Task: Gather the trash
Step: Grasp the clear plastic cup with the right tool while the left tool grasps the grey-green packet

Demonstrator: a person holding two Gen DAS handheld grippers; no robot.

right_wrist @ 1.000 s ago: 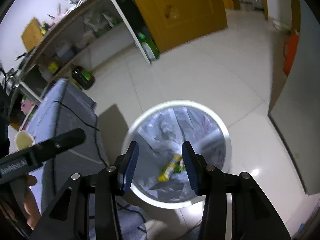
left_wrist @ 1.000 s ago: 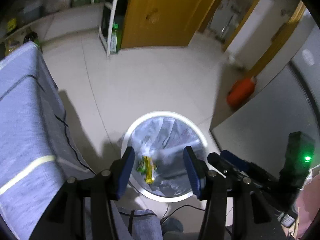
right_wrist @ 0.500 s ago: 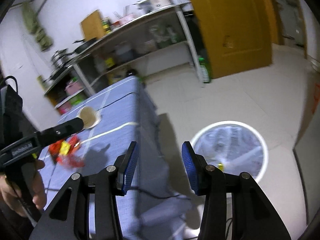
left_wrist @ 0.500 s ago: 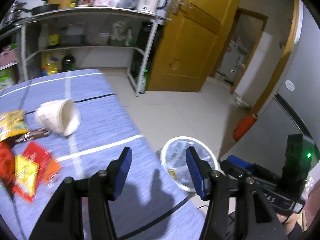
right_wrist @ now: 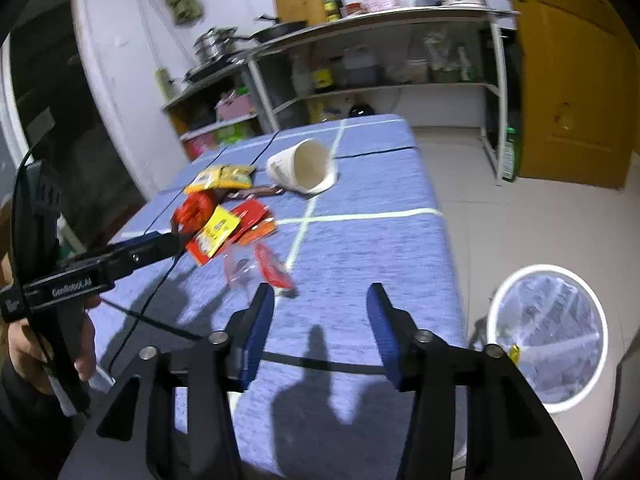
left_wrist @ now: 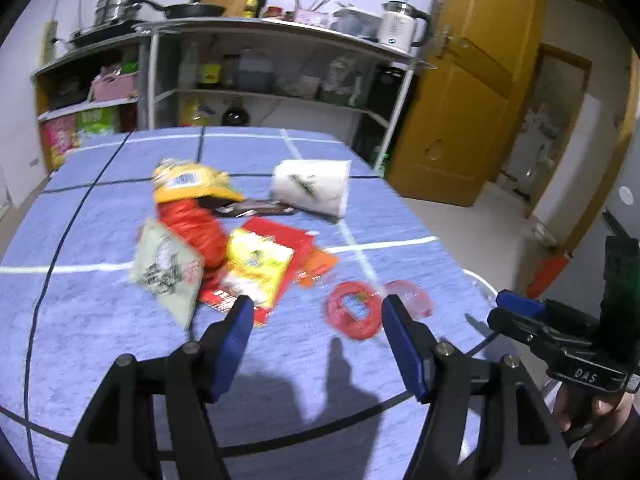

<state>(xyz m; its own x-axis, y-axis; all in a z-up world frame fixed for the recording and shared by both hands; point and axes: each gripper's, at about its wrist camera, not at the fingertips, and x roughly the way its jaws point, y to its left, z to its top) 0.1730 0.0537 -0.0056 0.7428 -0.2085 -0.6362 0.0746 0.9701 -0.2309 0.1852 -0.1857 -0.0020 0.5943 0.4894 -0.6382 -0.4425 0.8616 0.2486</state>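
Note:
A heap of snack wrappers (left_wrist: 224, 240) lies on the blue tablecloth (left_wrist: 100, 320), with a tipped white paper cup (left_wrist: 312, 186) behind it and a red round wrapper (left_wrist: 354, 314) nearest me. My left gripper (left_wrist: 316, 320) is open and empty, just short of the red wrapper. My right gripper (right_wrist: 320, 312) is open and empty above the cloth, right of the wrappers (right_wrist: 224, 224) and cup (right_wrist: 304, 166). The white bin (right_wrist: 546, 332) with a clear liner stands on the floor right of the table and holds a yellow wrapper (right_wrist: 513, 352).
Metal shelves (left_wrist: 260, 80) with pots, bottles and a kettle stand behind the table. A yellow door (left_wrist: 460, 120) is at the right. A black cable (right_wrist: 152, 320) runs over the cloth. The right gripper's body (left_wrist: 560, 340) shows at the left view's right edge.
Both grippers have swung up from over the bin to face the table and its wrappers. Both stay open and empty.

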